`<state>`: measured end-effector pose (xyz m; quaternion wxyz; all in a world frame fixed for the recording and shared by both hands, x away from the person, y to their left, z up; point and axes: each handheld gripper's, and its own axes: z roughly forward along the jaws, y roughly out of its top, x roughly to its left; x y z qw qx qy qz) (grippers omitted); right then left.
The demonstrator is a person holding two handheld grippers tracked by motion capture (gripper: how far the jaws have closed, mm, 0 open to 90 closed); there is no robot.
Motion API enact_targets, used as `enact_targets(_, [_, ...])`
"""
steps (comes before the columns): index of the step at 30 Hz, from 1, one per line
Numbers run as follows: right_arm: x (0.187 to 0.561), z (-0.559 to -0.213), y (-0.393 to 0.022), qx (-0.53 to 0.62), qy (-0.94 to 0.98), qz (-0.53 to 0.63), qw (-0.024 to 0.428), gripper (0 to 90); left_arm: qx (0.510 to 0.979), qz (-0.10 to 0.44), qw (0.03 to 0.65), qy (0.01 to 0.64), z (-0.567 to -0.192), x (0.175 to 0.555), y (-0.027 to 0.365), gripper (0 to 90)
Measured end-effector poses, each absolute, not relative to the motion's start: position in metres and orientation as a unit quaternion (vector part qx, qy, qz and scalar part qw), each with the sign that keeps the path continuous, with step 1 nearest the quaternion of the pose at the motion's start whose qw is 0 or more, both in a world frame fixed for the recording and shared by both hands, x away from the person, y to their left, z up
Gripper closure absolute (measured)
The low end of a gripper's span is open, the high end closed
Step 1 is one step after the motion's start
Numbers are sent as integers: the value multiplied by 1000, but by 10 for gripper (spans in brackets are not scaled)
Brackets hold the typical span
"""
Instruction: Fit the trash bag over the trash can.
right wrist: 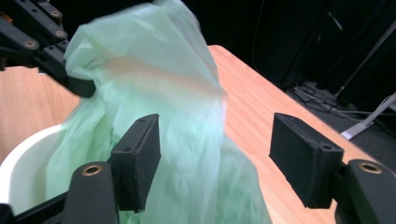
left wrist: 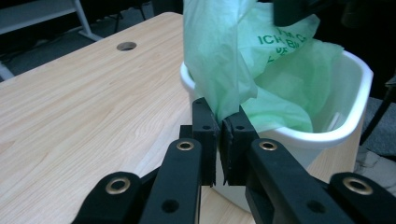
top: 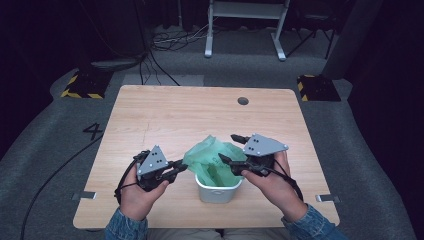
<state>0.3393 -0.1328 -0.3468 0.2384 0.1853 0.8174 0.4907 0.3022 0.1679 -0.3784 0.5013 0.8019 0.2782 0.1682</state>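
Observation:
A thin green plastic bag [top: 212,154] stands half in a small white bin [top: 218,191] near the table's front edge. My left gripper [top: 181,167] is shut on the bag's edge at the bin's left rim. In the left gripper view the jaws [left wrist: 219,133] pinch a fold of the bag [left wrist: 219,56] just outside the bin's rim [left wrist: 327,136]. My right gripper [top: 231,148] is open at the bag's right side. In the right gripper view its pads [right wrist: 137,158] stand wide apart, with the bag [right wrist: 154,93] rising between and beyond them over the bin [right wrist: 18,158].
The wooden table [top: 165,115] has a round cable hole [top: 243,101] near its back edge. Beyond it on the floor lie cables [top: 170,40], a white frame's legs [top: 208,47] and two yellow-and-black striped blocks [top: 82,85].

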Motion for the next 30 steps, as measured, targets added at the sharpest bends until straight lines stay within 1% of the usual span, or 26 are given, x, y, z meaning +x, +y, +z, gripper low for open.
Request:
enact_targets(7, [331, -352, -146, 188, 825, 487, 217, 374, 797, 174, 499, 292, -382, 303, 176, 875])
enact_targets(10, [326, -353, -148, 180, 830, 484, 212, 432, 791, 183, 499, 302, -384, 304, 180, 875])
enact_targets(13, [321, -355, -147, 165, 847, 464, 202, 553, 791, 188, 494, 306, -385, 305, 183, 871])
enact_targets(15, [319, -356, -147, 156, 858, 451, 193, 705, 789, 189, 497, 307, -385, 304, 184, 866])
enact_targets(17, [319, -354, -147, 152, 863, 444, 190, 834, 791, 190, 495, 306, -385, 304, 184, 861])
enact_targets(18, [320, -352, -148, 151, 865, 442, 185, 876, 792, 191, 493, 307, -385, 304, 184, 858])
enact_targets(19, [321, -350, -148, 151, 864, 443, 183, 900, 792, 193, 490, 307, -386, 304, 184, 853])
enact_targets(20, [322, -348, -148, 153, 862, 447, 182, 900, 793, 195, 488, 308, -386, 304, 184, 848])
enact_targets(22, [325, -342, -147, 153, 856, 453, 196, 900, 794, 195, 486, 309, -386, 304, 185, 848])
enact_targets(24, [328, -334, -146, 151, 847, 461, 216, 900, 795, 195, 484, 309, -386, 304, 185, 826])
enact_targets(30, [339, -322, -137, 147, 839, 463, 246, 900, 795, 194, 485, 309, -386, 303, 185, 803])
